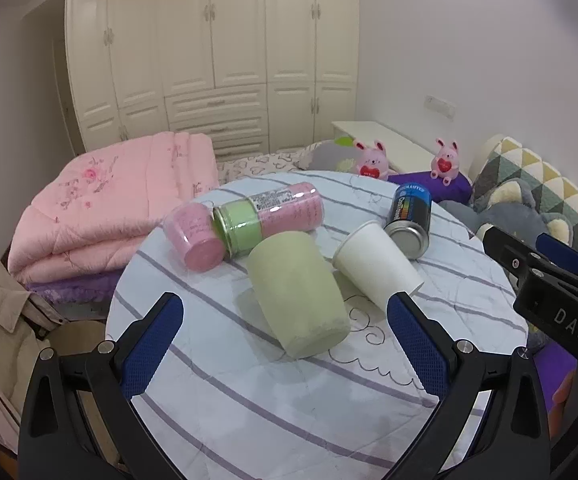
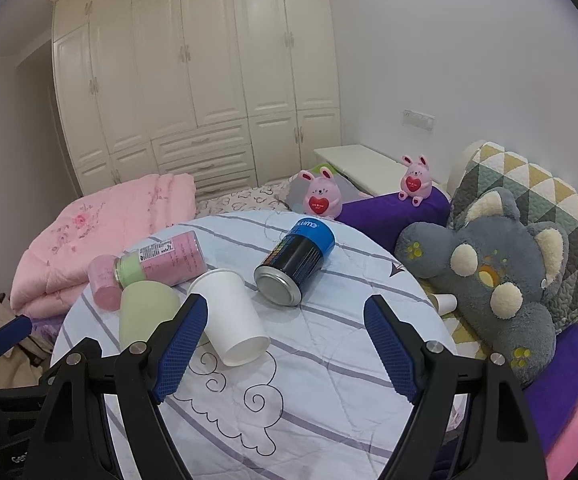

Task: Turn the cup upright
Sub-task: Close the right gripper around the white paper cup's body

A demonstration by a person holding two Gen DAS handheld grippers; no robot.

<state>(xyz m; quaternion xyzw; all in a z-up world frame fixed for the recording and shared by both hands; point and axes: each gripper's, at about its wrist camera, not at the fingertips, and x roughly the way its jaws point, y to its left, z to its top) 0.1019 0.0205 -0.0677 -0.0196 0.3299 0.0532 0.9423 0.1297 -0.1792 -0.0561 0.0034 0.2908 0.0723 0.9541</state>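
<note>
You are working over a round table covered in a white cloth with purple stripes, set in a bedroom. Nearest you, your left gripper hovers with its blue-padded fingers spread wide, grasping nothing; your right gripper is likewise spread and empty. Between the left fingers lies the pale green matte cup on its side, its base towards you. Just right of it lies a white paper cup, also toppled, possibly touching the green one. Farther right is a tipped blue-and-black metal can. Far left lie a pink-and-green clear plastic tube and a small pink jar. Beyond the table sits a folded pink quilt.
</note>
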